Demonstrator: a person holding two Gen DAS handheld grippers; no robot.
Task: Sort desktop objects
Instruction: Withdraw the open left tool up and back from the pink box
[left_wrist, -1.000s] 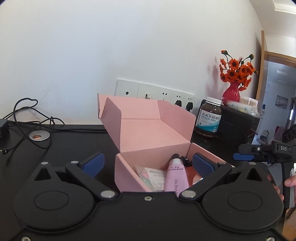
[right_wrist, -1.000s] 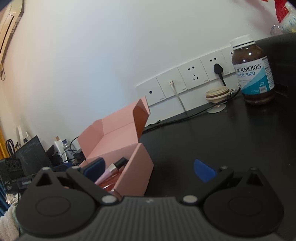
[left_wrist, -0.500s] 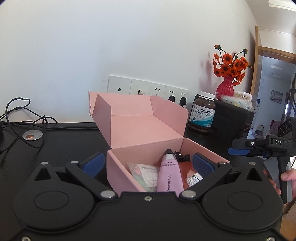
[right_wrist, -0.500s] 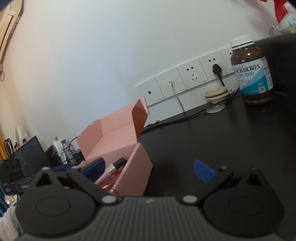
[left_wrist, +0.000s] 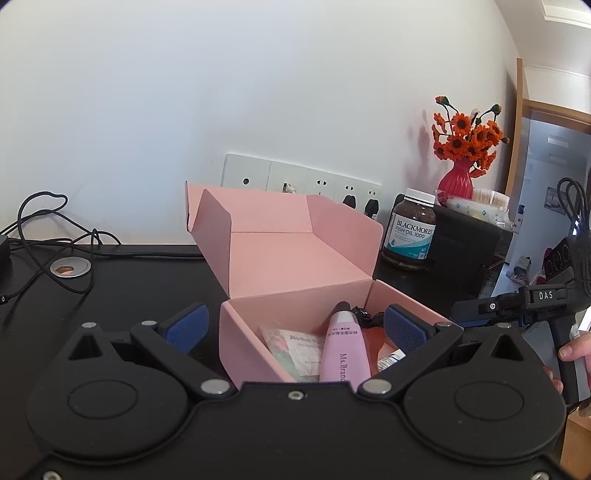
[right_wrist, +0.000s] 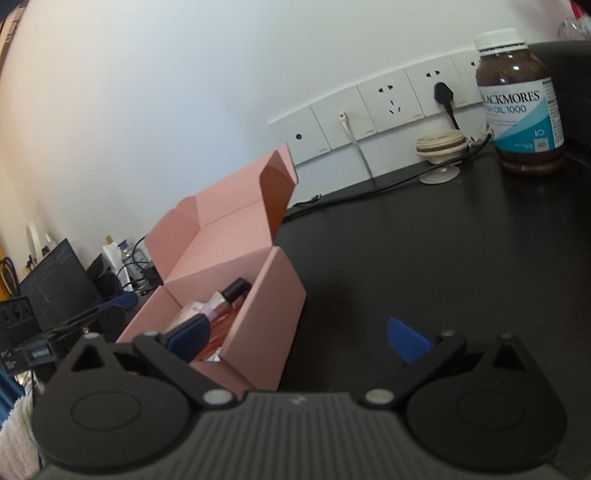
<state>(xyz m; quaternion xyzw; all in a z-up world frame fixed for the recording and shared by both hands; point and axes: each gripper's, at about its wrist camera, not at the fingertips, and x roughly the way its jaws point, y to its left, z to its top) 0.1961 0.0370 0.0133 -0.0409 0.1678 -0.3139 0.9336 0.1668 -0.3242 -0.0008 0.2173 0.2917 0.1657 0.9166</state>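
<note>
Pink box (left_wrist: 295, 266) lid up, between spread fingers of left tool (left_wrist: 293, 325); right tool (right_wrist: 297, 339) agape, empty.

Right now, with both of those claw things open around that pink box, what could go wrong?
The left gripper straddles the pink box's front corner, so closing could crush the thin card wall rather than grasp the pink tube. The raised lid leans back unsupported and might be knocked by either gripper. The right gripper sits close beside the box and could shove it across the smooth black desk.
</note>
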